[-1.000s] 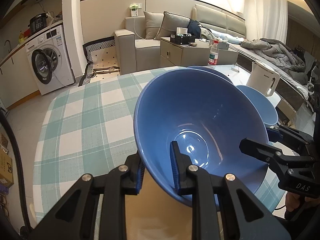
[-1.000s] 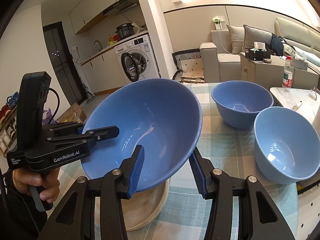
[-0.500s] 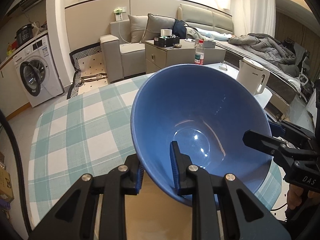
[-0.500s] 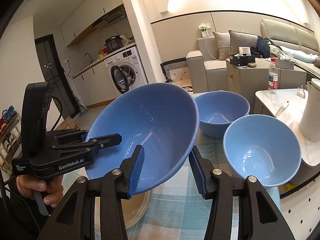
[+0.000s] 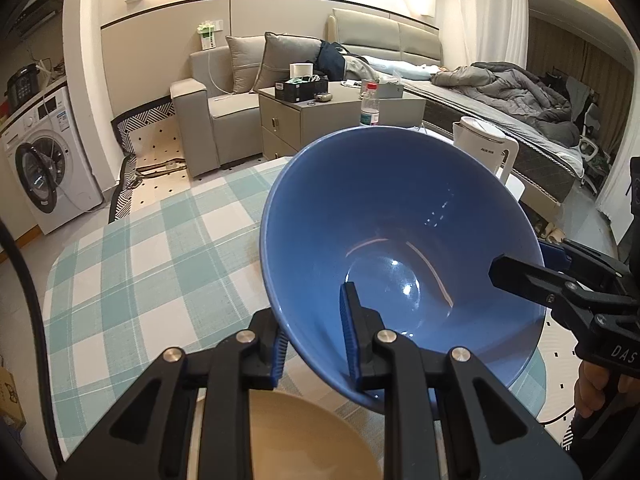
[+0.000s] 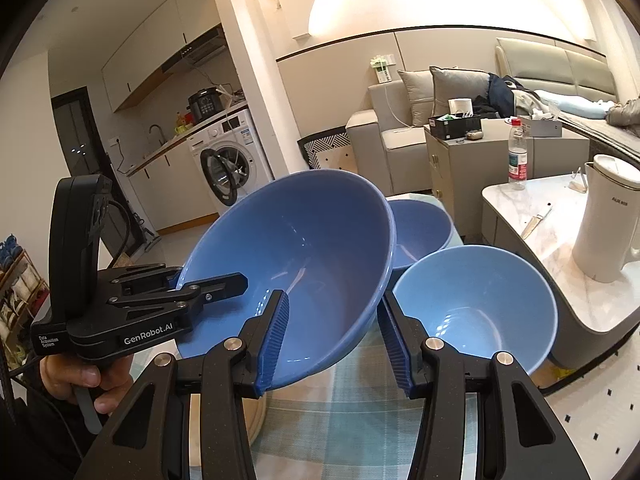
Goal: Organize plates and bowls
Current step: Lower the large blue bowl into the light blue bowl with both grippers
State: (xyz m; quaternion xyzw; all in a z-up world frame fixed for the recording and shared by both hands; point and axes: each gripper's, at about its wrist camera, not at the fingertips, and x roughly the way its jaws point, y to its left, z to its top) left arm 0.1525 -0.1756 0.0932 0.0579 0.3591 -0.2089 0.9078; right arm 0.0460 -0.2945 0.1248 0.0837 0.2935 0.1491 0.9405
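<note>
Large glossy blue bowl (image 5: pixel 400 248) aloft and tilted above the checked teal-and-white tablecloth (image 5: pixel 132 264), pinched at opposite stretches of its rim. Left gripper (image 5: pixel 314 340) clenched on the near rim, one pad inside and one outside; right gripper (image 6: pixel 332 340) likewise closed across the wall at its own side (wider stance, since the rim sits slanted between the pads). Beyond, on the same table: a second deep blue bowl (image 6: pixel 424 220) and a paler light-blue bowl (image 6: pixel 476 304), touching or nearly so. Below, a round pale wooden plate (image 5: pixel 304 440). Probably a nesting step, bound for one of the resting bowls. Best done level: both hands matched in height, rim brought flat, centred over the target, lowered until seated, then both grips loosened together. Risk of a slip on glazed ware if tilted further.
</note>
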